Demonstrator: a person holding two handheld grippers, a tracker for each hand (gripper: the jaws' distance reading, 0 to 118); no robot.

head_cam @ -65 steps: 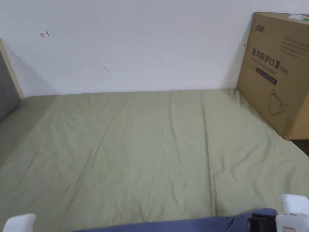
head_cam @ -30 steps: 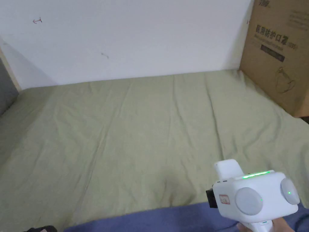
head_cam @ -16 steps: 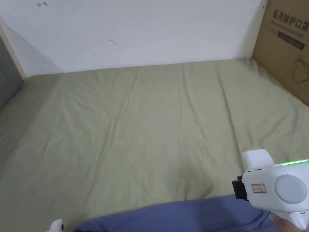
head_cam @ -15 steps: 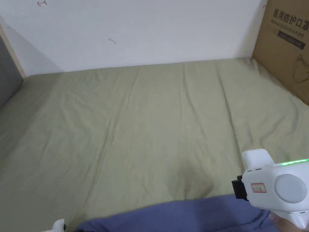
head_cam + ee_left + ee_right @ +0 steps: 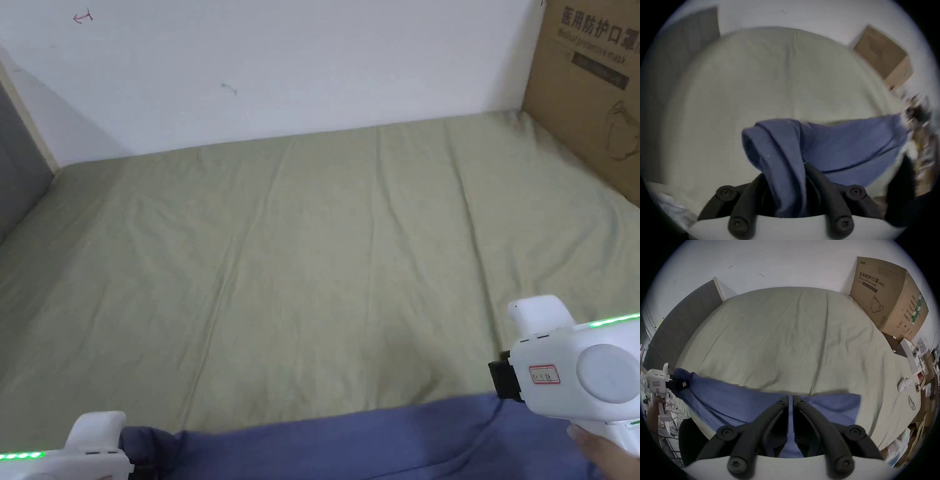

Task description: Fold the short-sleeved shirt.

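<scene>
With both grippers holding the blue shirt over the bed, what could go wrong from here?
1. The left gripper holds a bunched, rolled part of the blue shirt, so the cloth may land twisted.
2. The right gripper pinches only a thin edge, which might slip out.
3. The green bedsheet is already creased, so dragging the shirt may wrinkle both.

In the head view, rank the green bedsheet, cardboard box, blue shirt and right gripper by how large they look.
1. green bedsheet
2. blue shirt, cut off by the frame
3. right gripper and cardboard box look alike; both are cropped.

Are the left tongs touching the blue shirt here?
Touching. In the left gripper view, the left tongs are closed on a bunched fold of the blue shirt, which passes between both jaws.
</scene>
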